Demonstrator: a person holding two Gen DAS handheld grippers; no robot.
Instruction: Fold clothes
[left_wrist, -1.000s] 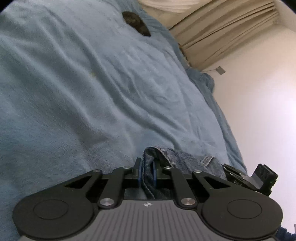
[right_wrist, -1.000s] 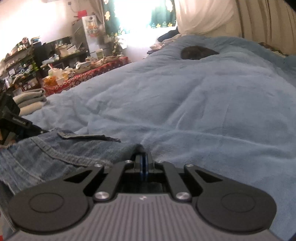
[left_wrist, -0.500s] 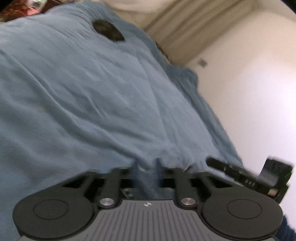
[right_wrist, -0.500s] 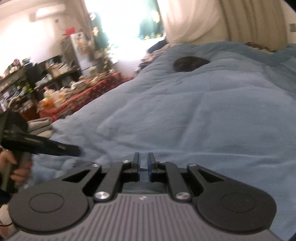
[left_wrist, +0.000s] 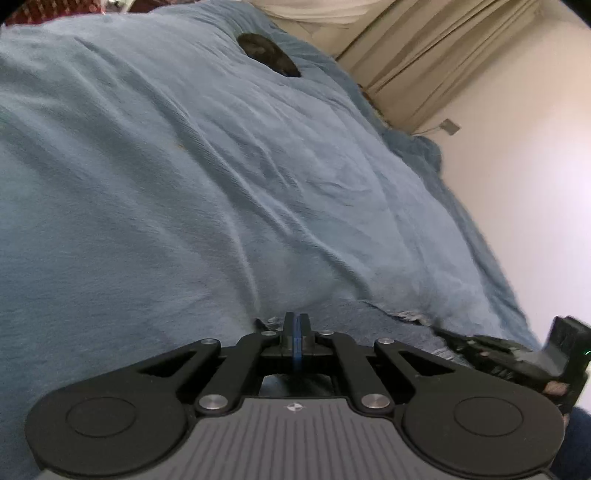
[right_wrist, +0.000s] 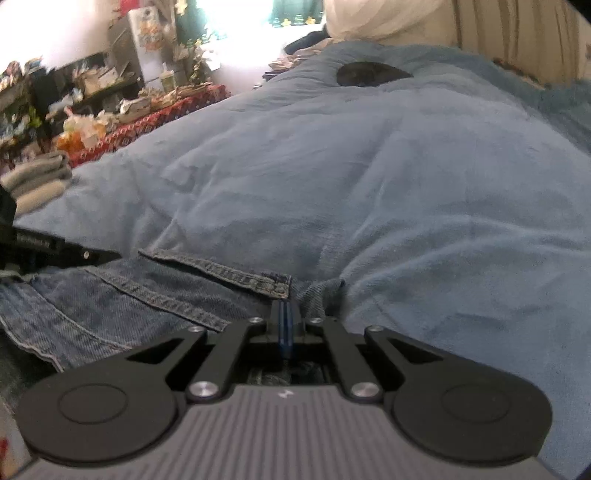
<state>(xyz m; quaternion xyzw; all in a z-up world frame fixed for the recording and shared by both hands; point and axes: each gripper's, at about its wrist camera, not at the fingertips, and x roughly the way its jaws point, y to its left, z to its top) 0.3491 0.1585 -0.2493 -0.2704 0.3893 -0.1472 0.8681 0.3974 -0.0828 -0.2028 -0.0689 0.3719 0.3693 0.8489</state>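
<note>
A pair of faded blue denim jeans (right_wrist: 122, 299) lies spread on the near edge of a wide, rumpled light-blue fleece blanket (right_wrist: 406, 184), its stitched hem running just ahead of the right gripper (right_wrist: 284, 314). That gripper's black fingers, just drawn together, are pressed flat against each other over the denim, though whether any cloth is pinched between them is hard to make out. The left gripper (left_wrist: 295, 328) is likewise fully closed with nothing visible between its pads, a strip of denim lying just beyond it.
</note>
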